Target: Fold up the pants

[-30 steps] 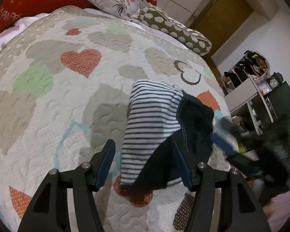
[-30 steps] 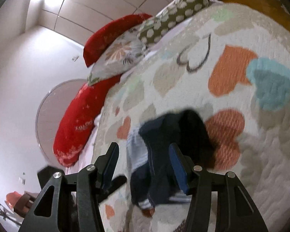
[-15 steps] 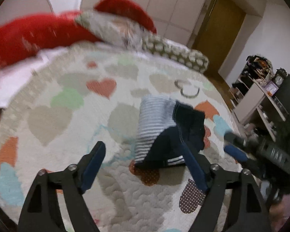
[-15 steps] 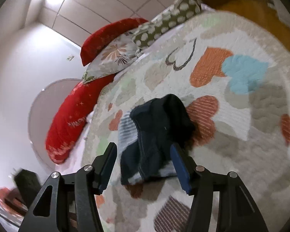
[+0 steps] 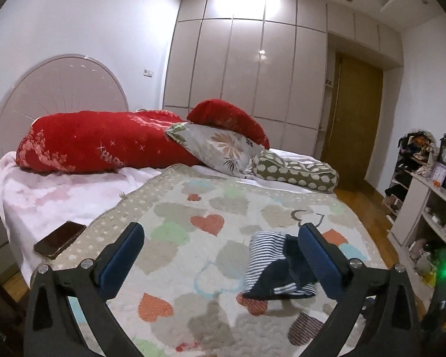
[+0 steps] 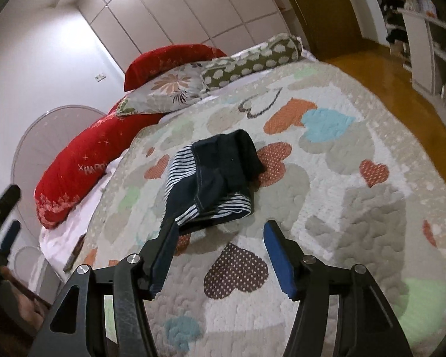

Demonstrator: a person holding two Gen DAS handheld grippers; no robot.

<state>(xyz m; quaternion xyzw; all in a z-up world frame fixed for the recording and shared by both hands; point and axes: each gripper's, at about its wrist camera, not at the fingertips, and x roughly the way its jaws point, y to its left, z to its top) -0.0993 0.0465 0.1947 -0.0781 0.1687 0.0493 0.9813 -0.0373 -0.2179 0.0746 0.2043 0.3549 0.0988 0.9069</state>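
The pants (image 5: 275,264), navy with blue-and-white striped parts, lie folded into a small bundle on the heart-patterned quilt (image 5: 178,267). They also show in the right wrist view (image 6: 214,178). My left gripper (image 5: 220,242) is open and empty, held back from the bundle, which sits toward its right finger. My right gripper (image 6: 218,239) is open and empty, a short way in front of the bundle; the quilt (image 6: 342,193) shows between its fingers. The left gripper shows dimly at the left edge of the right wrist view (image 6: 3,217).
A dark phone (image 5: 59,239) lies on the white sheet at the bed's left edge. Red, floral and spotted pillows (image 5: 104,145) lie at the headboard. Shelves with clutter (image 5: 425,196) stand right of the bed, beside wooden floor (image 6: 401,89).
Both grippers have pulled back and up from the folded pants, which stay on the quilt. The left view has tilted up to take in the whole room.
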